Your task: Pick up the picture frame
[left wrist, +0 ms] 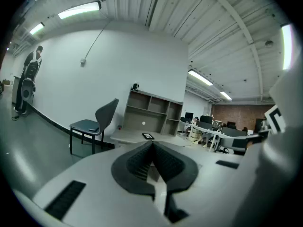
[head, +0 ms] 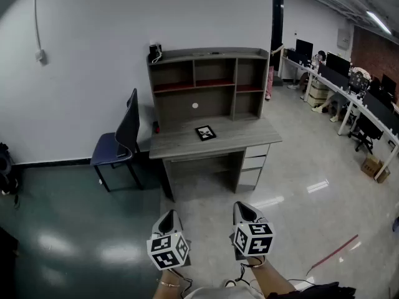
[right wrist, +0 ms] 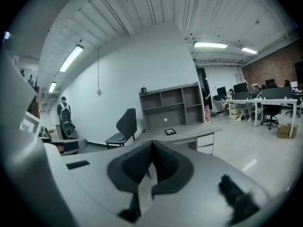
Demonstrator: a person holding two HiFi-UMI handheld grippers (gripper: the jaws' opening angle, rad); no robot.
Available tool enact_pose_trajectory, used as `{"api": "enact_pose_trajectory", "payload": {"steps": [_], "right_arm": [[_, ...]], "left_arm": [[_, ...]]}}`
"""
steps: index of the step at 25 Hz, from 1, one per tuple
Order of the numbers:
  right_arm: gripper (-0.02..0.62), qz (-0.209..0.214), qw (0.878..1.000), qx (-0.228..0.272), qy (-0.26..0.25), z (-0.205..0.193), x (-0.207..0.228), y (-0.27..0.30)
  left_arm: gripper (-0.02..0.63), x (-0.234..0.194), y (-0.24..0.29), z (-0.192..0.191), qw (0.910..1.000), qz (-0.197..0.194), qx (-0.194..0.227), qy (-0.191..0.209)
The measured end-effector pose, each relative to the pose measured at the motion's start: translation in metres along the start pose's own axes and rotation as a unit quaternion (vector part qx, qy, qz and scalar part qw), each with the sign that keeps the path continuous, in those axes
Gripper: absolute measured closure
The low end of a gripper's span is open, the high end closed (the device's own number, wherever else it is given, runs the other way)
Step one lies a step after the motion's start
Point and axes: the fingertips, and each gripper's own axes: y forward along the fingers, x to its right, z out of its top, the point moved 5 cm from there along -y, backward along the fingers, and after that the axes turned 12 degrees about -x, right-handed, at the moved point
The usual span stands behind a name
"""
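Observation:
A small black picture frame [head: 205, 132] lies flat on the grey desk [head: 181, 143] against the white wall, in the middle of the desktop. It shows far off in the left gripper view [left wrist: 148, 136] and in the right gripper view [right wrist: 170, 132]. My left gripper [head: 169, 217] and right gripper [head: 243, 208] are held side by side low in the head view, well short of the desk, pointing toward it. Both have their jaws closed together with nothing between them [left wrist: 152, 144] [right wrist: 152, 143].
The desk carries a shelf hutch [head: 207, 81] and has drawers [head: 254, 162] on its right. A dark blue chair [head: 120, 140] stands to the desk's left. Office desks with monitors and chairs [head: 353, 98] line the right side. A cardboard box [head: 374, 167] sits on the floor there.

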Motion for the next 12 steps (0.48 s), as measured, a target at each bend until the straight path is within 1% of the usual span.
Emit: {"api": "enact_pose_trajectory", "payload": {"steps": [5,9,12], "right_arm": [[0.565,0.001,1.0,-0.004,-0.006,-0.006,-0.012,-0.003],[0.565,-0.002,1.0,-0.008,-0.005,-0.012,-0.01,-0.003],[0.565,0.01,1.0,-0.006,0.005,-0.015,-0.011,-0.001]], "left_arm": [[0.594,-0.01,-0.005,-0.005,1.0,0.002,-0.001,-0.005],[0.594,-0.01,-0.004,-0.013,1.0,-0.002,-0.008,-0.005],[0.594,-0.011,-0.003,-0.018,0.9999,-0.003,-0.012,-0.002]]}}
